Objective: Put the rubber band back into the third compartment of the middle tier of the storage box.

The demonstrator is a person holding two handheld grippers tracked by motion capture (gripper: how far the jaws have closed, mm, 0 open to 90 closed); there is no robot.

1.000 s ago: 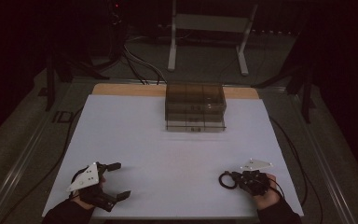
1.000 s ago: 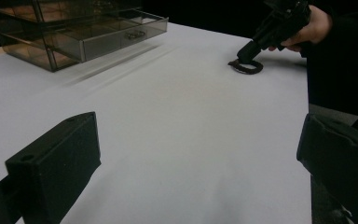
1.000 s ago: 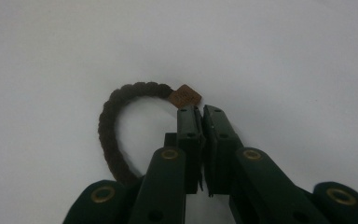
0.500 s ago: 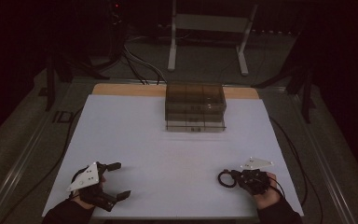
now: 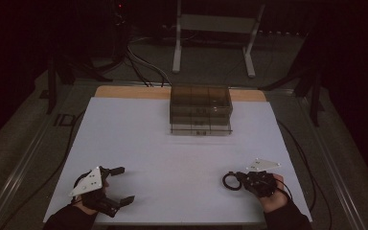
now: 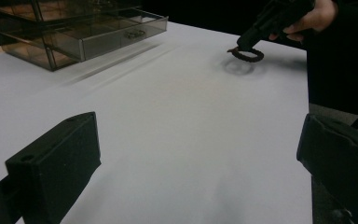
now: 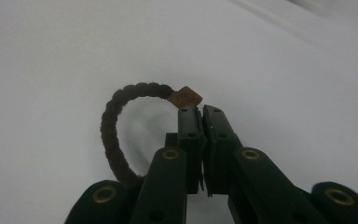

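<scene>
On the left, my left gripper (image 5: 117, 186) rests low on the white surface (image 5: 172, 153), near its front edge. Its jaws are spread wide apart with nothing between them. In the middle, far back, I see a clear box with little drawers (image 5: 201, 110). On the right, my right gripper (image 5: 237, 178) has its jaws pressed tight together on a dark rope ring (image 7: 116, 135), right by its small brown tag (image 7: 185, 97). The ring sits just above the surface, well apart from the box.

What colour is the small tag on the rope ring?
Orange-brown, on a dark brown twisted rope ring; the tag shows best in the right gripper view.
</scene>
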